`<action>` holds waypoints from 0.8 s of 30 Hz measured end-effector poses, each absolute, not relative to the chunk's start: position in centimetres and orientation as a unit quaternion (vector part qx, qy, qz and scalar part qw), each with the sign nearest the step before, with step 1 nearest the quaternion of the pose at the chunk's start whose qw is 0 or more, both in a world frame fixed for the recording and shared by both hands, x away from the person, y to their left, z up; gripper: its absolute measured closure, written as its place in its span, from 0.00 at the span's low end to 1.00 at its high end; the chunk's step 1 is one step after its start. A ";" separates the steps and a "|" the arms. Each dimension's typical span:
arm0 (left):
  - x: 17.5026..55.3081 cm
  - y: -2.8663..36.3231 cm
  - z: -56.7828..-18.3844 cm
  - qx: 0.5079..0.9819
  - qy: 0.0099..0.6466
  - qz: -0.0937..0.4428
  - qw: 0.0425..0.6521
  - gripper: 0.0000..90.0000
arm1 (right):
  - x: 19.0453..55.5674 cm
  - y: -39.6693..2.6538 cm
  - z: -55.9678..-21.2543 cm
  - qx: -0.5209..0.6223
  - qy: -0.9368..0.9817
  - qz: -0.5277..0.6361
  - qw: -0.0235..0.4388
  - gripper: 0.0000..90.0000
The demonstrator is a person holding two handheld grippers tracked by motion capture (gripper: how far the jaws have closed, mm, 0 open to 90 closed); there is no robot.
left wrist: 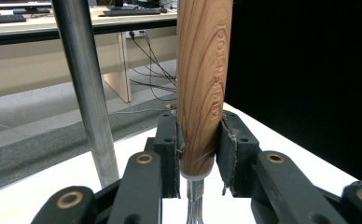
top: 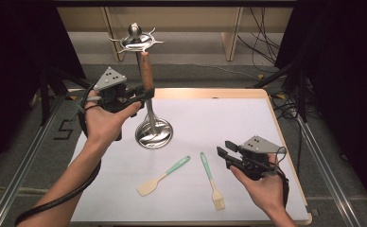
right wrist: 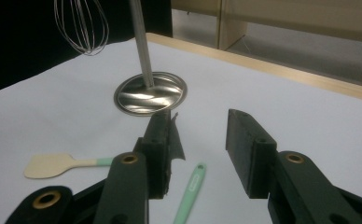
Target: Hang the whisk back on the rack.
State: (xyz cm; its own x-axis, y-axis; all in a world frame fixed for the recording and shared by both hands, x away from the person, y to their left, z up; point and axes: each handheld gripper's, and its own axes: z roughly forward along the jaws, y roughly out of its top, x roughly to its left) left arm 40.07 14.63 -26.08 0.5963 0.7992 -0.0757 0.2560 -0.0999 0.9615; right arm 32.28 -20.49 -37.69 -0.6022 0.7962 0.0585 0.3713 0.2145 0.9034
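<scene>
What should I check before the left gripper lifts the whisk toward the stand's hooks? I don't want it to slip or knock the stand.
1. Left gripper shut on the whisk's wooden handle: ok.
2. Grip height: the jaws hold the handle's lower end, leaving much handle above: not ok for steadiness.
3. Whisk apart from the stand's pole: ok, a gap shows.
4. Stand base flat on the table: ok.
5. A free hook at the stand's top: cannot tell.
6. Right gripper open and away from the stand: ok.
</scene>
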 end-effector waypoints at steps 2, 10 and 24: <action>40.3 14.6 -26.1 0.700 0.378 0.245 0.555 0.78 | 32.1 -20.4 -37.7 0.404 0.744 0.491 0.205 0.68; 40.5 14.6 -26.0 0.698 0.383 0.249 0.552 0.78 | 32.5 -20.6 -37.7 0.386 0.738 0.500 0.236 0.68; 40.8 15.4 -26.1 0.690 0.397 0.256 0.549 0.78 | 32.4 -20.4 -37.8 0.390 0.738 0.501 0.228 0.69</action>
State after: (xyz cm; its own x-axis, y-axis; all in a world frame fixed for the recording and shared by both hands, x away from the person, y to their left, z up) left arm 40.75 15.39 -26.11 0.5543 0.8283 -0.0818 0.2659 -0.0831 0.9604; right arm 32.43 -20.44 -37.81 -0.5923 0.8039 0.0535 0.3467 0.1944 0.9176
